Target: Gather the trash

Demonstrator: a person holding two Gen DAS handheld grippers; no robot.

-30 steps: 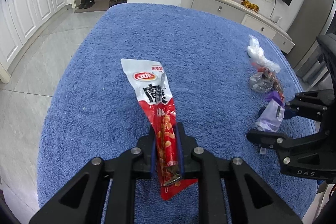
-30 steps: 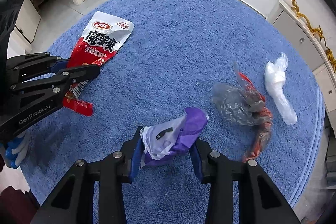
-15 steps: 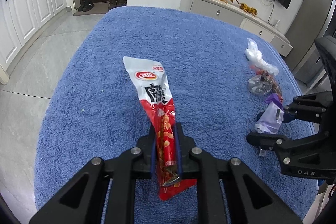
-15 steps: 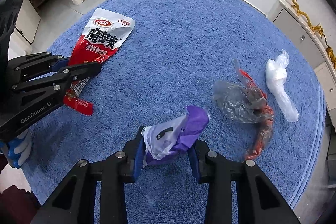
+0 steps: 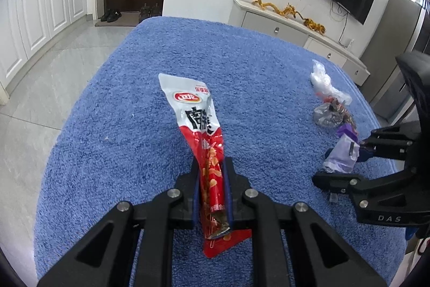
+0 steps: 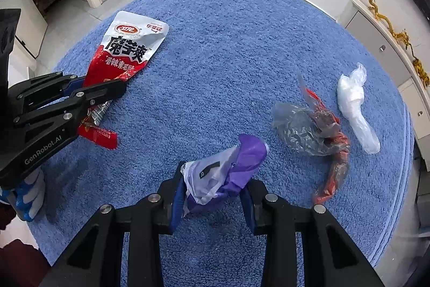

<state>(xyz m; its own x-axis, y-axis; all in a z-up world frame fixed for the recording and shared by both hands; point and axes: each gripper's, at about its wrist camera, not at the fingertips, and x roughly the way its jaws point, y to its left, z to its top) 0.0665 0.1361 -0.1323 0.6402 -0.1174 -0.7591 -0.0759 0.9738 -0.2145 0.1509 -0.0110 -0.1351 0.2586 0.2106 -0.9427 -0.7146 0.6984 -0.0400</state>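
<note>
Blue shag cloth (image 6: 228, 50) covers the round counter on which the trash is spread, with white cabinets, a dark door and a sideboard beyond it.

The left hand-held gripper (image 5: 212, 179) is closed nearly all the way on the lower red part of a red-and-white snack wrapper (image 5: 199, 123), whose white top stands out ahead of the fingers while a red corner hangs behind them. The right hand-held gripper (image 6: 212, 192) is closed partway around a crumpled purple-and-white wrapper (image 6: 228, 174), which bulges between the blue pads; the grip looks loose on the soft bundle, so it is judged that the pads should be pressed in further before anything is carried.

To the right of the right hand-held gripper and a little ahead, a clear plastic bag with red-and-brown scraps (image 6: 314, 133) lies on the cloth, and just beyond it a white plastic bag (image 6: 354, 104), the two close together. Both are untouched.

For the step in hand, both held pieces are best lifted clear of the pile so that no fibres are dragged, and kept level so the long snack wrapper is not swung against the other hand-held gripper. No bin is seen in either view, so where the pieces should be dropped cannot be told.
</note>
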